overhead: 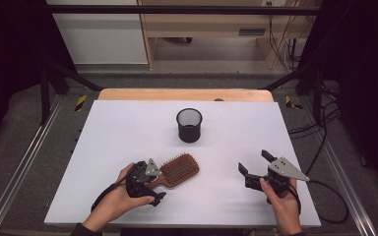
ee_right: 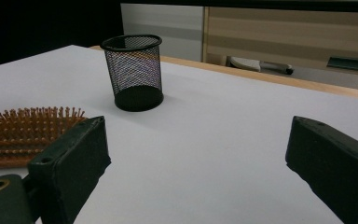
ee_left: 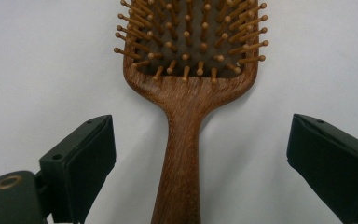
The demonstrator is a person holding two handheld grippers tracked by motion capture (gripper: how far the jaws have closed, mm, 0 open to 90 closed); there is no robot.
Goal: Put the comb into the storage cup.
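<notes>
A wooden paddle hairbrush (overhead: 179, 169) lies bristles up on the white table (overhead: 123, 132), its handle pointing toward the person. My left gripper (overhead: 156, 183) is open, one jaw on each side of the handle and apart from it. In the left gripper view the brush (ee_left: 186, 93) runs up the middle between the jaws of that gripper (ee_left: 200, 149). My right gripper (overhead: 253, 161) is open over bare table at the right, nothing between its jaws. From the right gripper (ee_right: 196, 140) I see the brush head (ee_right: 23, 130) at the left and a black mesh cup (ee_right: 133, 72) beyond.
The black mesh cup (overhead: 189, 125) stands upright and empty near the table's middle, behind the brush. A wooden strip (overhead: 184, 94) borders the far edge. Metal rails (overhead: 24, 157) run along both sides, and cables (overhead: 325, 147) trail at the right.
</notes>
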